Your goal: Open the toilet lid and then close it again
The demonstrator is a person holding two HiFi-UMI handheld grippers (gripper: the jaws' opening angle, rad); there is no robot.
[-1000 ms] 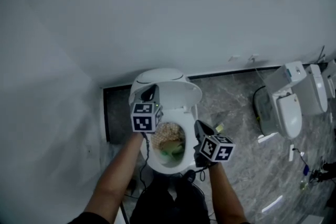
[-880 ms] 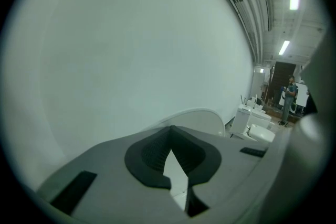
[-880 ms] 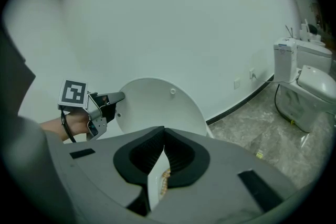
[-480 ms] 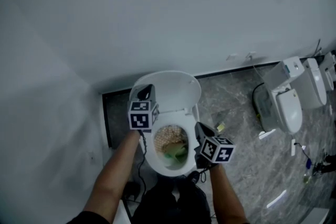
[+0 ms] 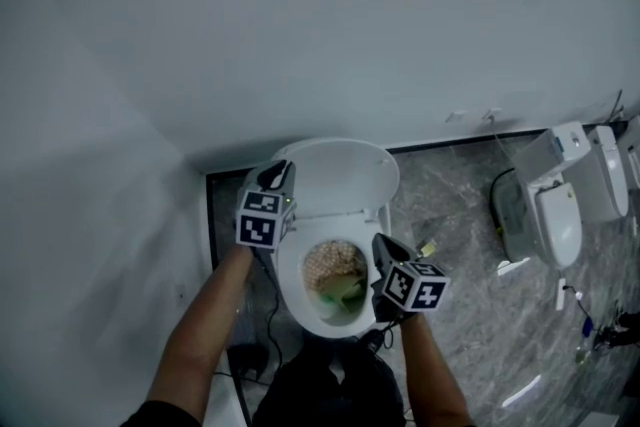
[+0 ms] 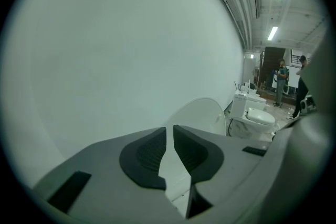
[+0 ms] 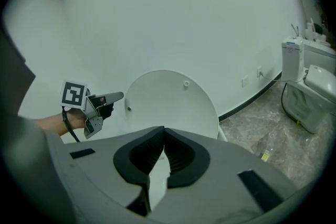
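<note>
The white toilet [image 5: 300,300] stands against the wall with its round lid [image 5: 340,177] raised upright, also seen in the left gripper view [image 6: 202,115] and the right gripper view [image 7: 168,102]. The bowl holds brownish and green matter [image 5: 333,273]. My left gripper [image 5: 278,173] hovers just off the lid's left edge; its jaws [image 6: 169,131] have just been opening and stand a narrow gap apart with nothing between them. My right gripper [image 5: 383,243] sits beside the bowl's right rim, shut and empty [image 7: 164,134]. The left gripper [image 7: 113,97] also shows in the right gripper view.
The white wall rises directly behind the toilet, with a dark skirting [image 5: 450,137] at its foot. More toilets [image 5: 560,205] stand to the right on the grey marble floor. A small yellow scrap [image 5: 427,248] lies near the bowl. People [image 6: 282,73] stand far off.
The lid has swung from half raised to fully upright against the wall. My left gripper has let go of it, parted its jaws and drifted left. The right gripper has barely shifted.
</note>
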